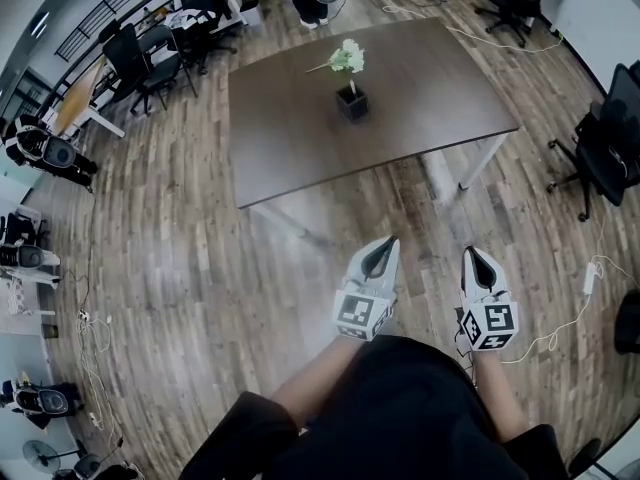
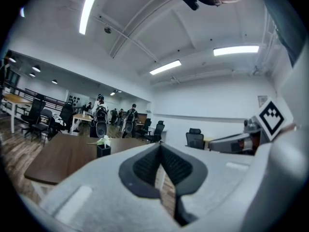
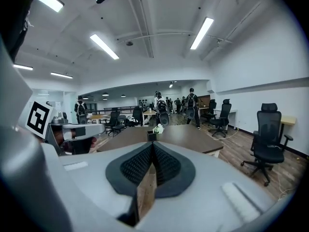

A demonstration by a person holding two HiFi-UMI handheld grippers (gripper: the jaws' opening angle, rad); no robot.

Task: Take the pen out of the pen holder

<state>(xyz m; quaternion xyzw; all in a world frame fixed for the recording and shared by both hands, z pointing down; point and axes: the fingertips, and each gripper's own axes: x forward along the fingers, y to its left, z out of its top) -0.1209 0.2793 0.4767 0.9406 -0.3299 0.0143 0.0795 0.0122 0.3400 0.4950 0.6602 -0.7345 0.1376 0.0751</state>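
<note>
One white left hand-held gripper [image 1: 383,248], one white right hand-held gripper [image 1: 474,258]; ahead of them, one dark brown rectangular worktop [image 1: 290,128] and one small black square pen holder [image 1: 352,103].

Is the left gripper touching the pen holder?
Apart. The head view shows the left gripper over floor, well short of the pen holder on the table.

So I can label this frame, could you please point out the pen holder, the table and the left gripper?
pen holder [image 1: 352,102], head view, its black body.
table [image 1: 290,138], head view, bare top.
left gripper [image 1: 381,246], head view, tips of its shut jaws.

Brown table [image 1: 430,88] with pen holder [image 1: 352,102]
</note>
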